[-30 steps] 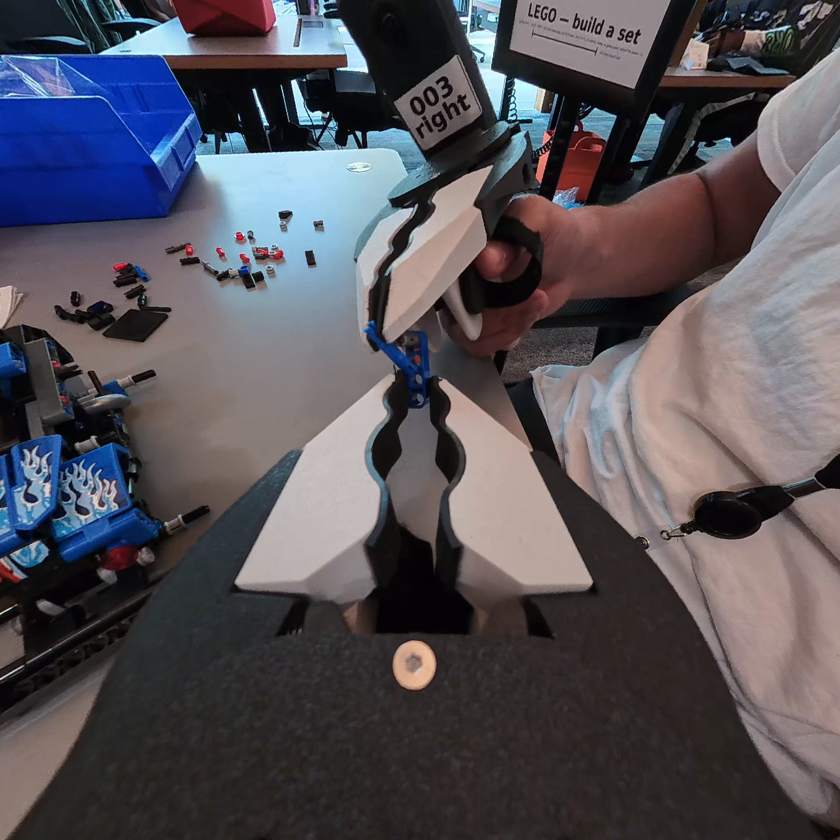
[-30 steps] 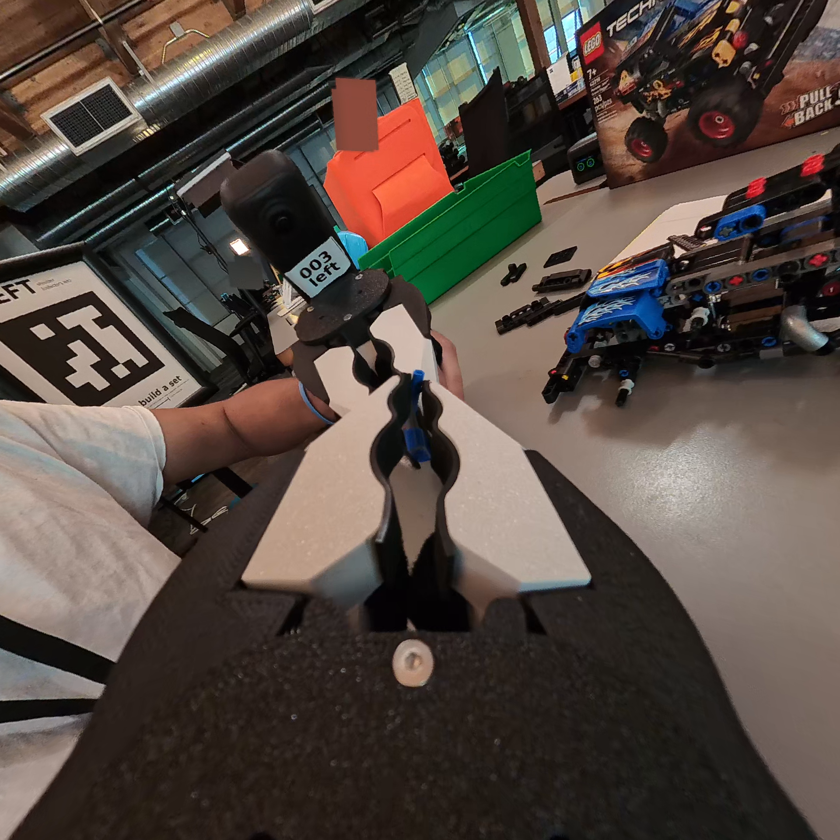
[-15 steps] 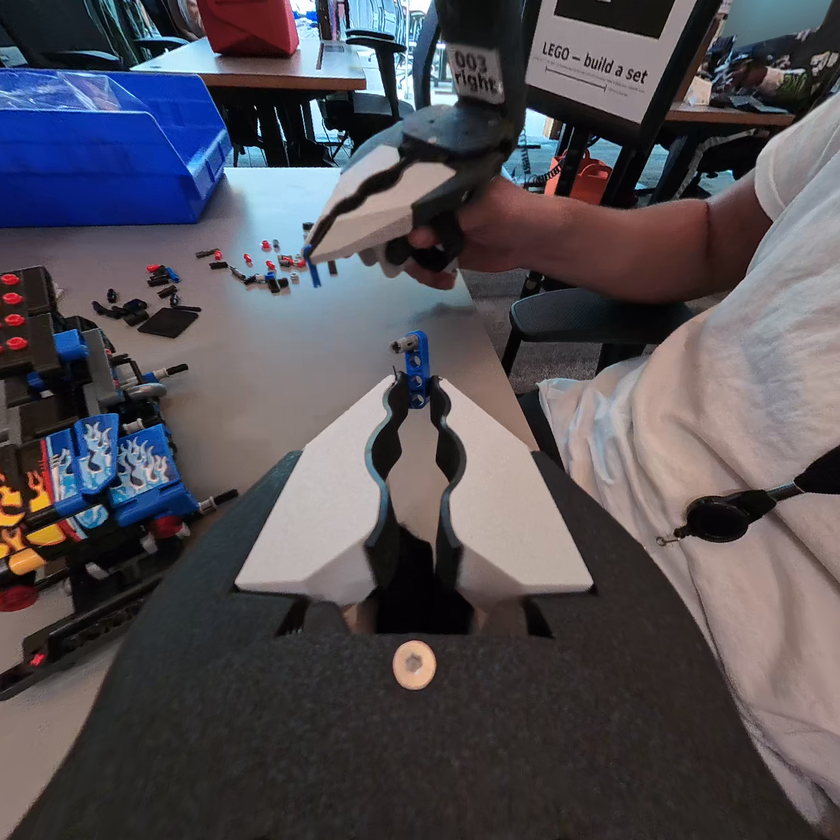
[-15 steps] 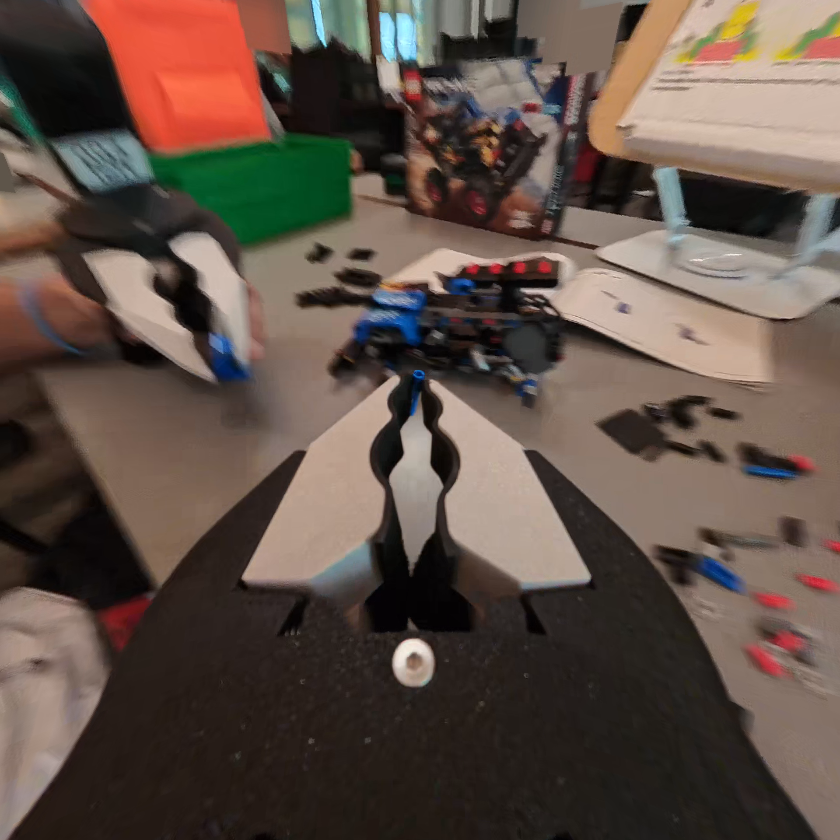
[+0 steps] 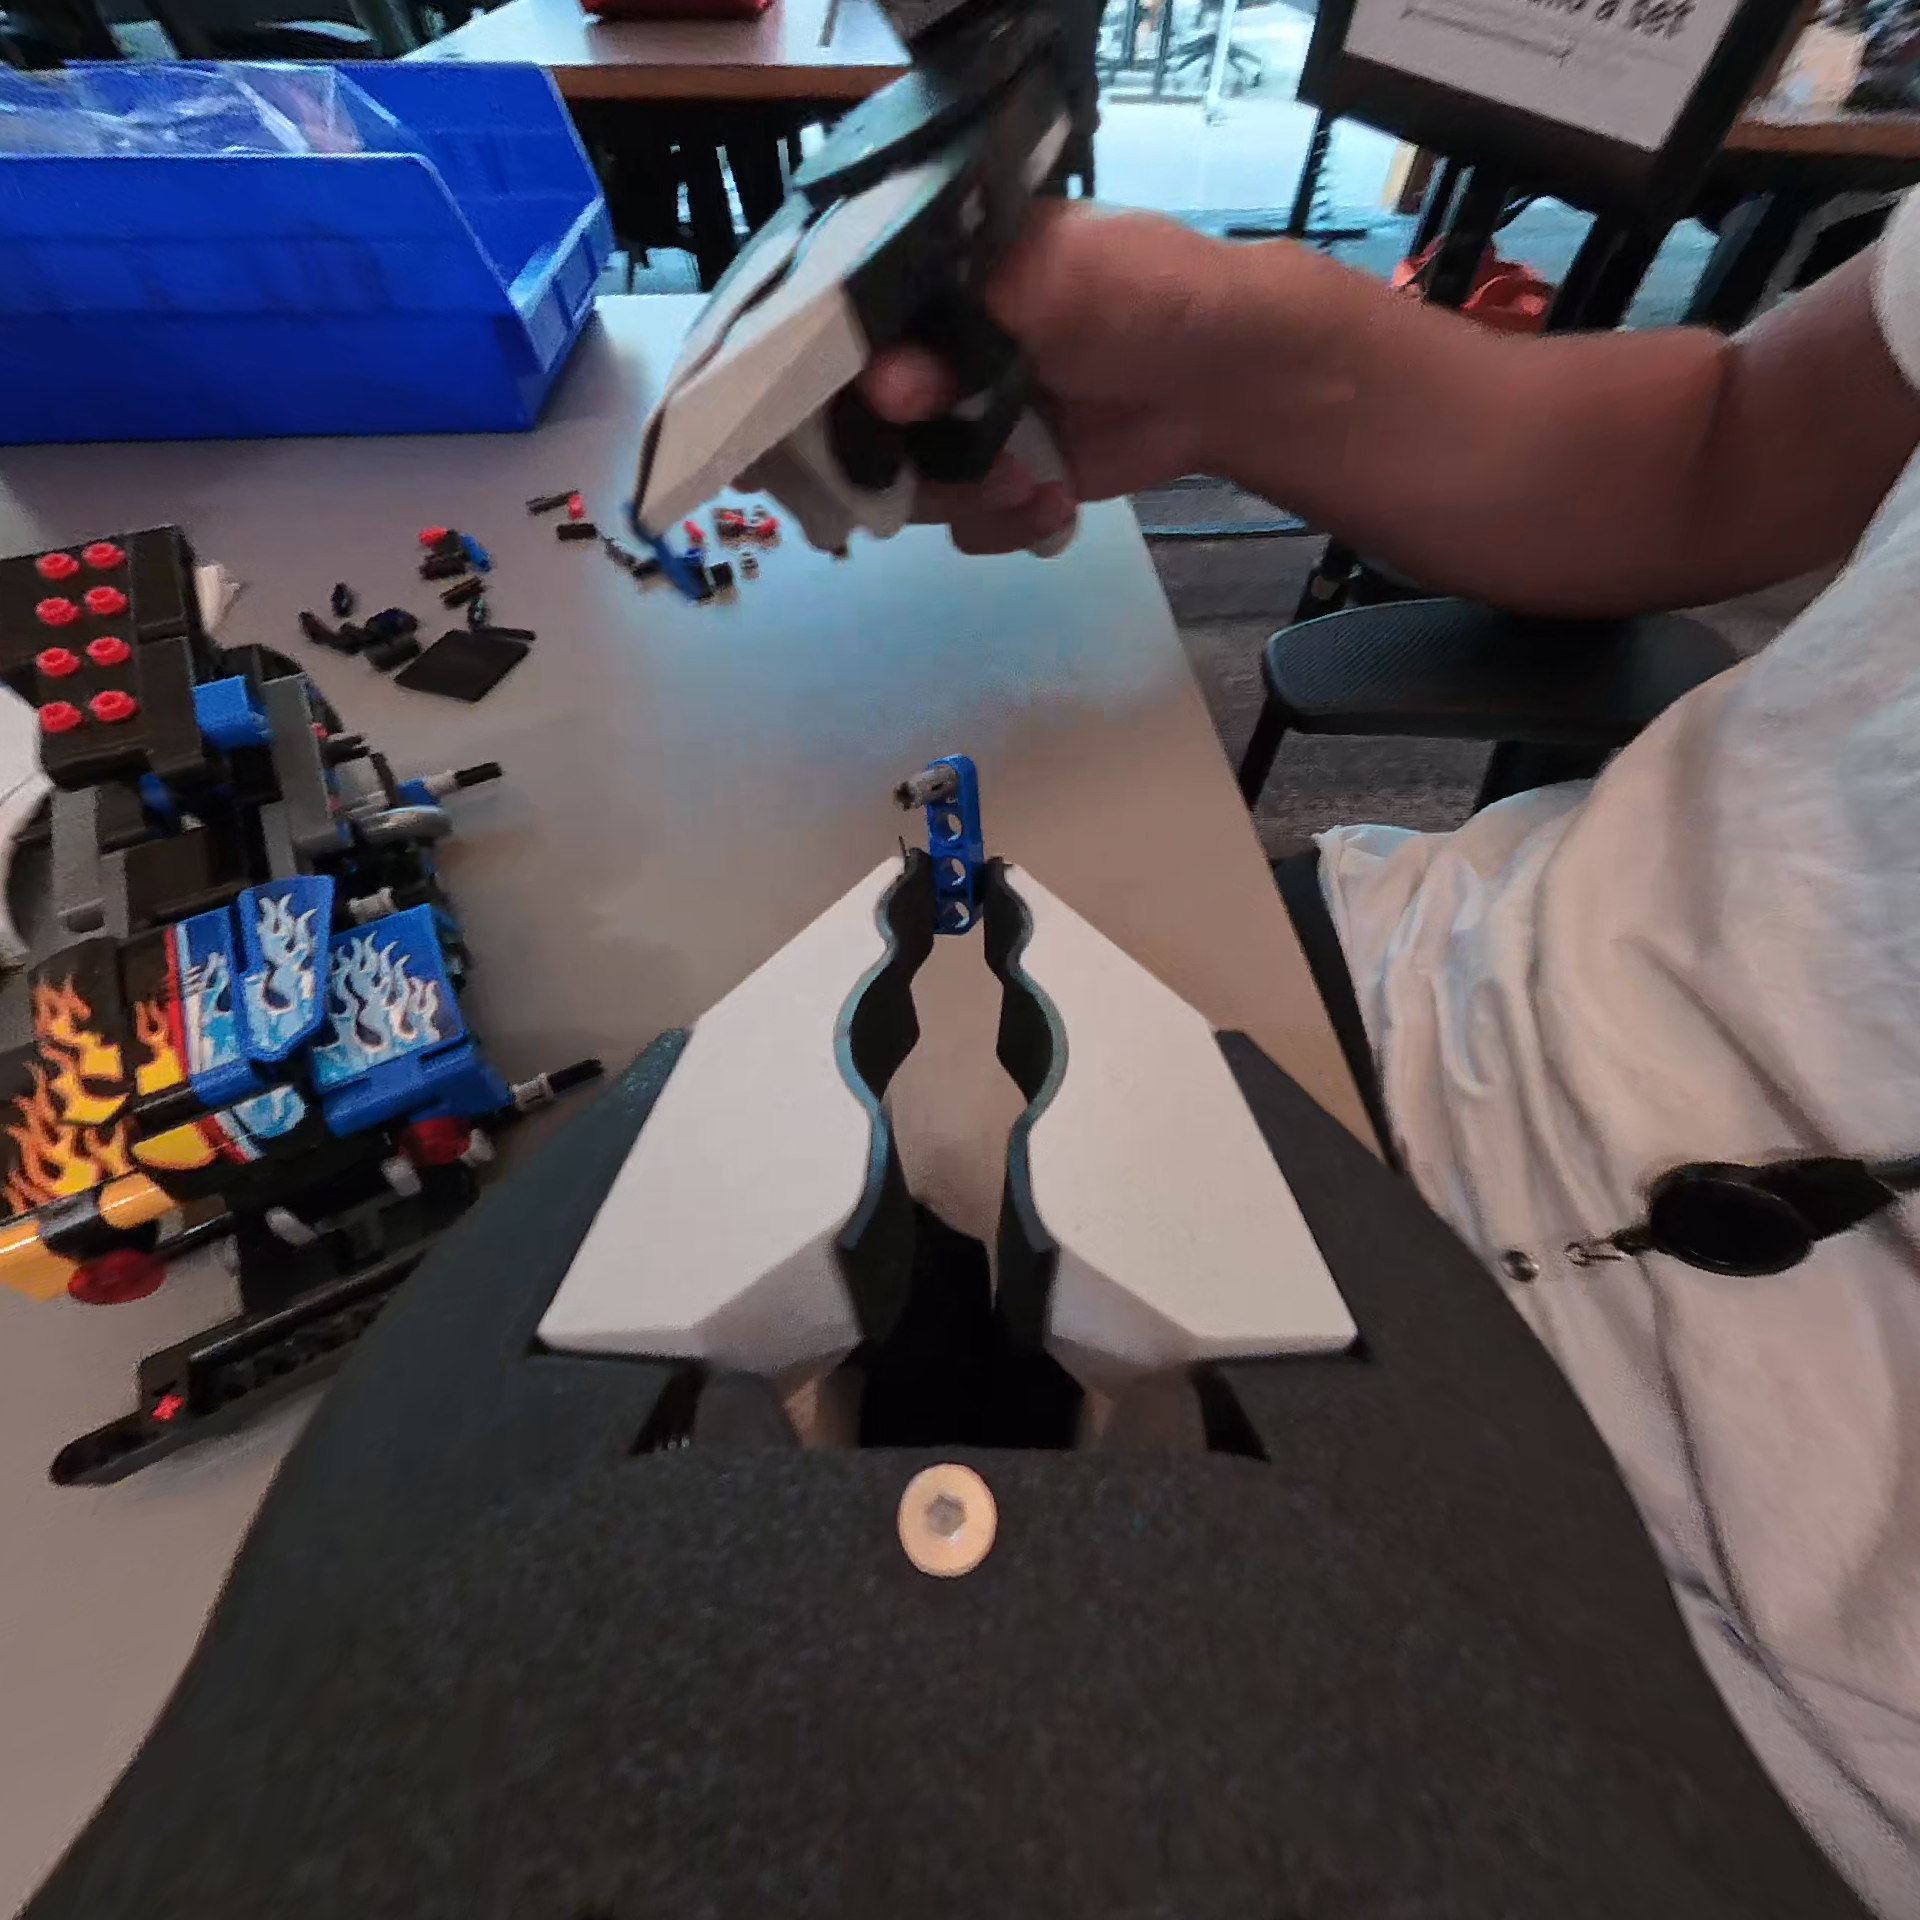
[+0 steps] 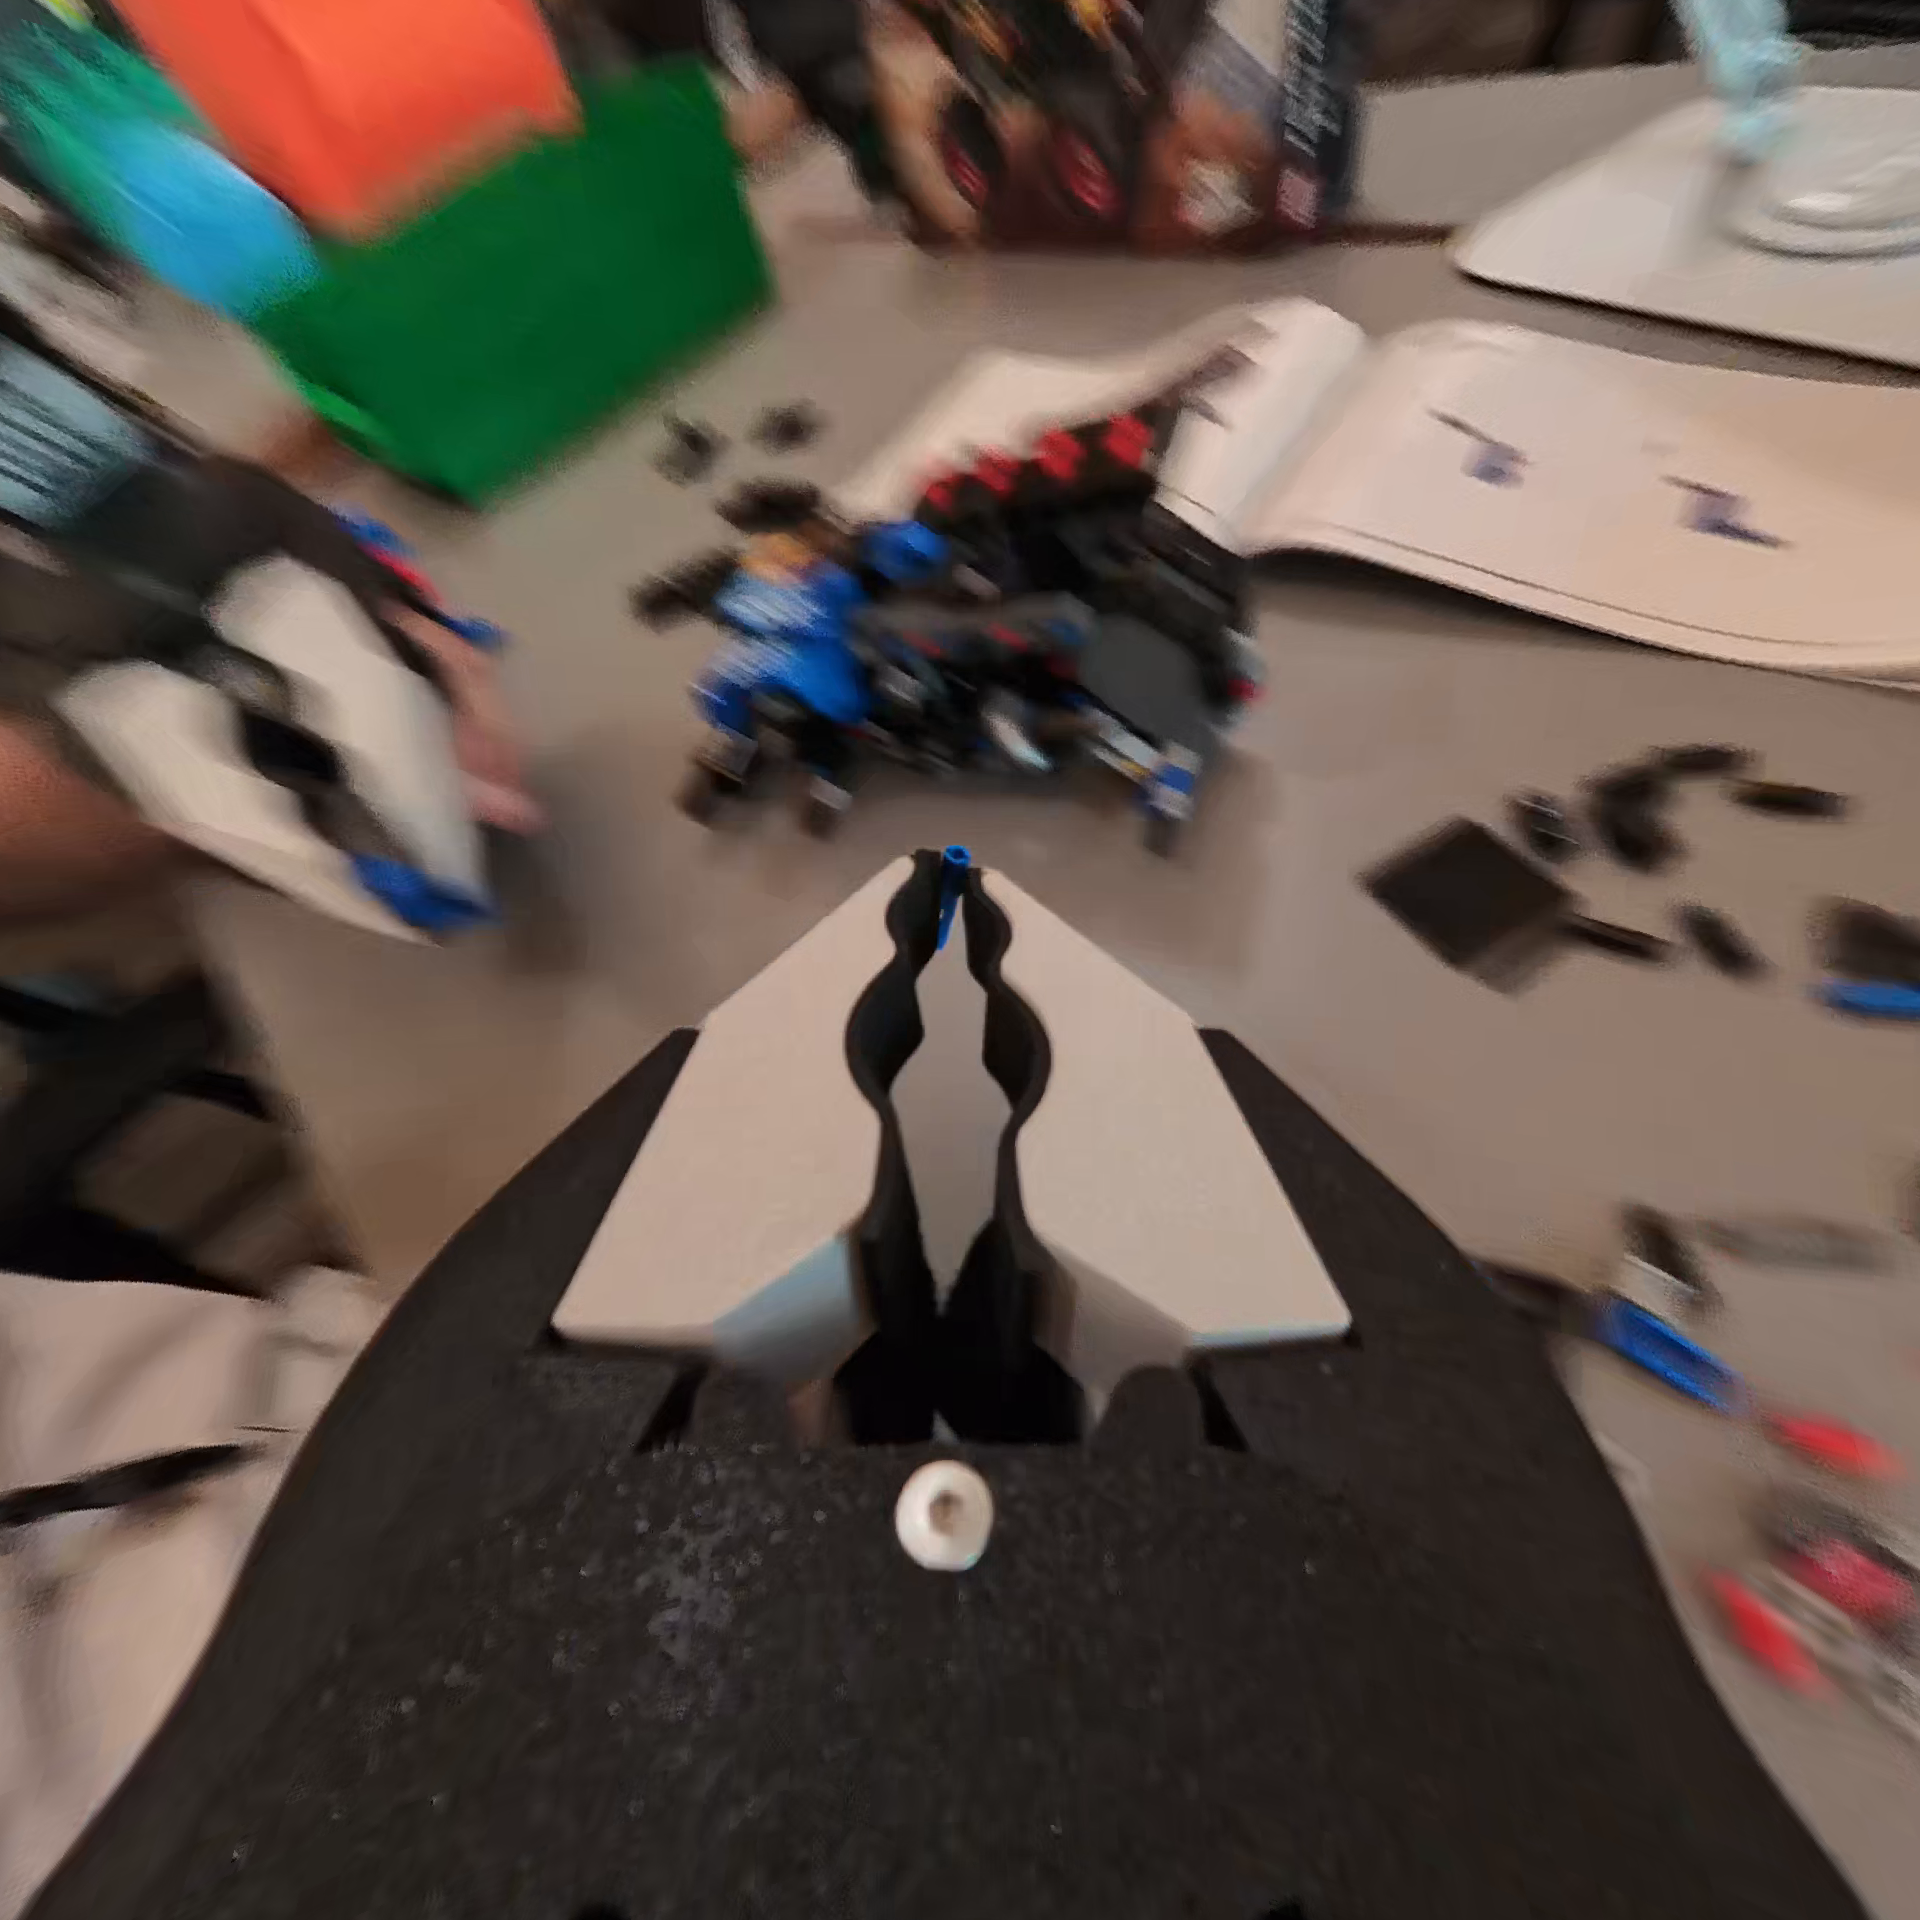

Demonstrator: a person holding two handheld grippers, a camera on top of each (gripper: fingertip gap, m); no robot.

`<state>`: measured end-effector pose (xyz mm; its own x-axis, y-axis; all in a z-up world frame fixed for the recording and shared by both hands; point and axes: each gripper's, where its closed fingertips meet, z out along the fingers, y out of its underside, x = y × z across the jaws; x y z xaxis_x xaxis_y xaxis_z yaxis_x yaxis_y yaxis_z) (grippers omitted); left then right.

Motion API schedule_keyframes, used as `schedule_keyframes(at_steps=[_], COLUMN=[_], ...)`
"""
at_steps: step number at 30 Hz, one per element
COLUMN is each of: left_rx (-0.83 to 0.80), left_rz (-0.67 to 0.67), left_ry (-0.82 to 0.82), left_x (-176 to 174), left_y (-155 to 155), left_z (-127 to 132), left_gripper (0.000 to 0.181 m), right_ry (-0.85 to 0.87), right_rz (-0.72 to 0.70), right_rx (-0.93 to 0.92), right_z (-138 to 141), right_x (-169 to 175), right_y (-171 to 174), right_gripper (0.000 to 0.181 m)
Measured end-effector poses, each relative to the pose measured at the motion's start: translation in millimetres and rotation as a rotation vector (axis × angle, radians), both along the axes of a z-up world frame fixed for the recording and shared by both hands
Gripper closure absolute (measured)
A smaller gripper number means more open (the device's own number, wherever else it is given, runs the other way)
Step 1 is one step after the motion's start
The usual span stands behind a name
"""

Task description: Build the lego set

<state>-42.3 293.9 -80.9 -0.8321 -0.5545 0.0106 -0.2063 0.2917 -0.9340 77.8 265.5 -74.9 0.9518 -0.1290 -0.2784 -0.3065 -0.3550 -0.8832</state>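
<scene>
Pinching a short blue Technic beam [image 5: 953,858] between its tips, your left hand-held gripper [image 5: 948,883] is closed down to the beam's width. The beam stands upright out of the tips, with a grey pin [image 5: 921,787] pushed through its top hole and jutting to the left. It hangs above the grey surface [image 5: 790,717], clear of everything lying there.

Your right hand-held gripper [image 6: 948,883] is nearly closed on a thin blue piece [image 6: 950,889], whose end pokes just past the tips. In the left wrist view that same gripper [image 5: 649,520] tilts down toward the far scatter of loose pieces [image 5: 665,540], and the blue piece [image 5: 665,561] hangs slanting from its tips; whether it touches the surface you cannot tell from here. Your hand [image 5: 1060,374] is wrapped around the grip.

The half-built truck [image 5: 218,935] sits to the left of your left gripper, well apart from it: blue panels with flame print [image 5: 332,997], a black block studded with red round pieces [image 5: 94,644], and black-tipped axles sticking out toward you. A flat black plate [image 5: 464,662] lies beyond it among small black, red and blue parts. A blue bin [image 5: 260,260] stands at the far left edge of the surface.

The right wrist view is badly blurred. It still shows the truck [image 6: 966,665] ahead, an open instruction booklet [image 6: 1558,488] behind it to the right, a green bin [image 6: 540,312] at the back left, and more loose parts [image 6: 1621,862] on the right.
</scene>
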Motion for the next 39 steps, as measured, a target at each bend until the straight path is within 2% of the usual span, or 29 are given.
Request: schedule_keyframes(at_steps=[1,3,4,7,9,18,23,29,35,39], left_rx=[0.008,-0.006,-0.024,-0.096,-0.133,-0.167,-0.229,-0.222,-0.305,-0.281], left_rz=[0.027,0.061,0.059,0.029,0.022,0.001,0.016,0.014,0.016,0.012], left_ry=[-0.009,-0.009,0.005,0.05,0.068,0.078,0.099,0.099,0.117,0.119], left_x=[4,8,8,4,3,1,4,4,6,5], left_y=[1,1,0,-4,-2,-1,7,7,13,12], left_z=[-1,0,0,5,9,14,21,20,30,27], left_gripper=[0.173,0.173,0.173,0.174,0.174,0.174,0.174,0.174,0.174,0.174], right_ry=[0.098,0.177,0.157,-0.032,-0.072,-0.068,-0.075,-0.088,-0.115,-0.091], right_rz=[0.063,0.142,0.165,0.176,0.196,0.205,0.199,0.197,0.211,0.204], right_rx=[0.121,0.295,0.341,0.343,0.309,0.303,0.302,0.313,0.314,0.339], right_z=[21,51,58,57,53,50,52,52,53,58], right_x=[-21,-56,-70,-98,-107,-110,-109,-106,-108,-104], right_y=[10,25,31,43,46,54,49,44,41,38], right_gripper=[0.179,0.179,0.178,0.178,0.178,0.178,0.178,0.178,0.178,0.178])
